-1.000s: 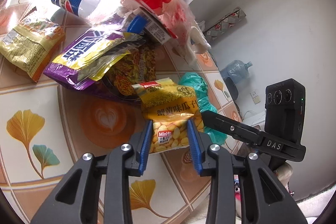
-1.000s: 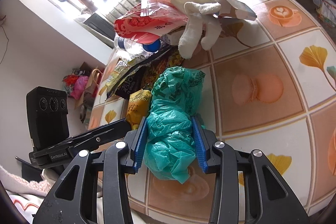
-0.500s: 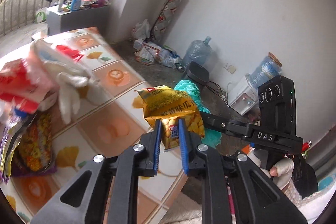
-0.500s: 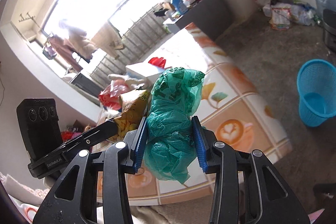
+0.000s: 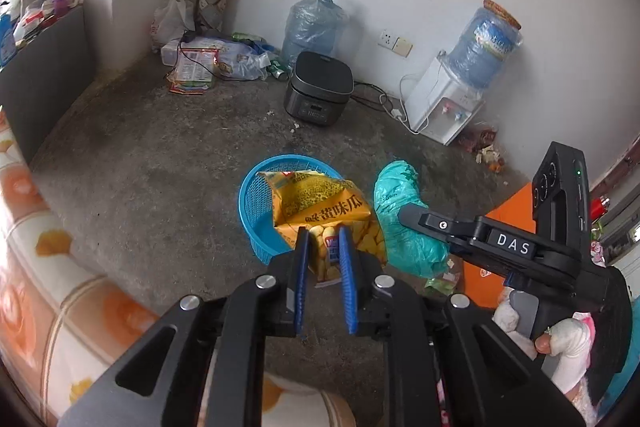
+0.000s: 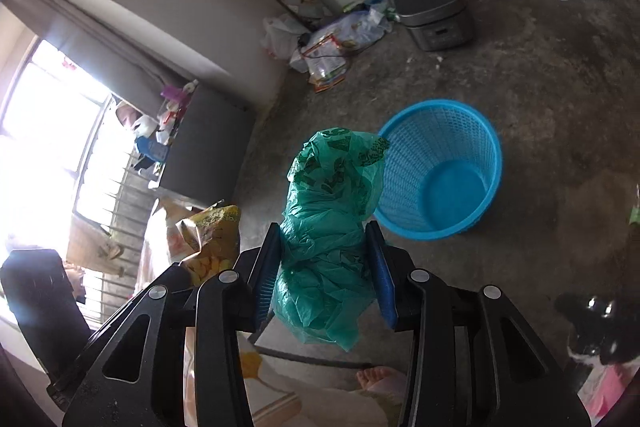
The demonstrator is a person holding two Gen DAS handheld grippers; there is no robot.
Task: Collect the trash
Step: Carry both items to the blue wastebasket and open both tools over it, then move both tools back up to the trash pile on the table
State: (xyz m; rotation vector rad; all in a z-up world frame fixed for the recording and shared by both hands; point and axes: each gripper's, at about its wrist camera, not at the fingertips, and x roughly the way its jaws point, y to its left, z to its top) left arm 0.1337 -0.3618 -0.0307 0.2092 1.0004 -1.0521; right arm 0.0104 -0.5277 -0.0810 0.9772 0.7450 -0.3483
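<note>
My left gripper [image 5: 323, 233] is shut on a yellow snack packet [image 5: 320, 207] and holds it in the air above the near rim of a blue mesh waste basket [image 5: 256, 199] on the floor. My right gripper [image 6: 326, 227] is shut on a crumpled green plastic bag [image 6: 332, 207] and holds it just left of the same basket [image 6: 440, 171], which looks empty. The green bag [image 5: 400, 215] and the right gripper's body also show to the right in the left wrist view. The yellow packet [image 6: 212, 239] shows at the left in the right wrist view.
A black rice cooker [image 5: 318, 89], a large water jug [image 5: 312, 23] and a white water dispenser [image 5: 444, 103] stand along the wall on the concrete floor. Loose bags [image 5: 208, 59] lie in the corner. The tiled table edge [image 5: 36, 247] is at the left.
Both grippers swung away from the table with the packet and the bag in them. They now hang over the floor by the blue basket.
</note>
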